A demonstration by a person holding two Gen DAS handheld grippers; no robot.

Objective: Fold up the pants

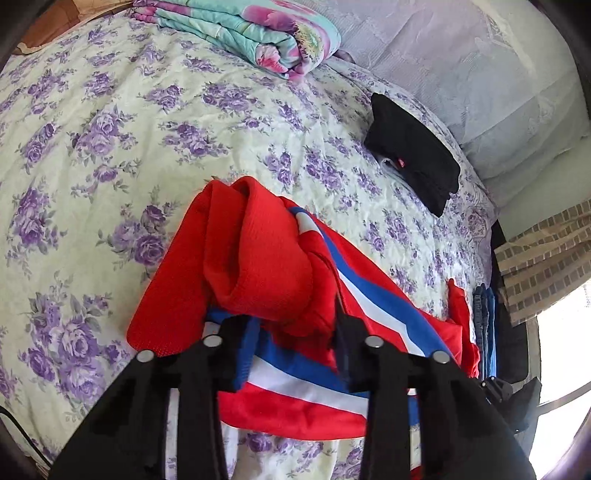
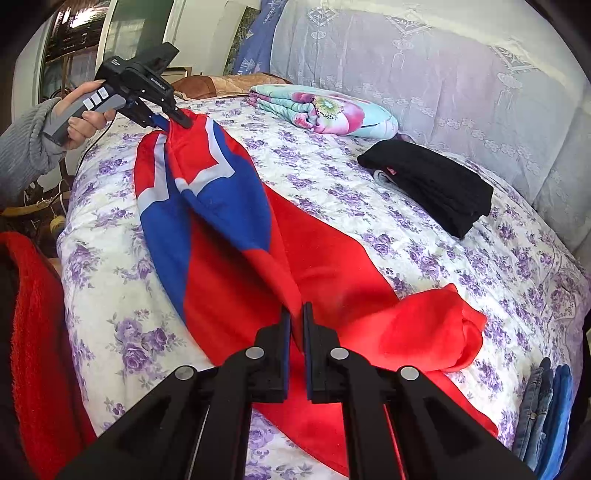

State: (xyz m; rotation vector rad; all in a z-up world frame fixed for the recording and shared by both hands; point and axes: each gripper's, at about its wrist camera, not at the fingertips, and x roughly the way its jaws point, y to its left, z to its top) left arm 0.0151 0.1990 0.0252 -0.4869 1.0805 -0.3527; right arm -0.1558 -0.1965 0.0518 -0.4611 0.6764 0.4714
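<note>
**Both grippers hold the red pants over the bed**

From the left wrist view we look down along the left gripper (image 1: 291, 332) at the bed (image 1: 110, 147), spread with a purple-flowered cover. Its fingers (image 1: 236, 354) stand a little apart with a bunched fold of the red pants (image 1: 258, 251) between them, the blue and white stripe running under the jaws. We cannot tell from here whether the pads press the cloth. Beyond lie a folded black garment (image 1: 413, 155) and a folded floral quilt (image 1: 251, 33), with a pale pillow (image 1: 480, 74) further back. A stack of folded jeans (image 1: 484, 317) sits at the bed's right edge.

From the right wrist view the right gripper (image 2: 297, 325) tilts down toward the bed (image 2: 110, 295), its jaws nearly together and clamped on a thin fold of the red pants (image 2: 314, 266). The pants stretch from here across the cover to the left gripper (image 2: 177, 116), which is raised above the bed's far-left edge and pinches the striped end, so the cloth hangs from it. A hand (image 2: 85, 118) in a grey knit sleeve (image 2: 26, 147) grips that tool's handle, the tool angled downward. The black garment (image 2: 432, 184), floral quilt (image 2: 321, 110) and jeans (image 2: 543, 406) lie apart from the pants.
</note>
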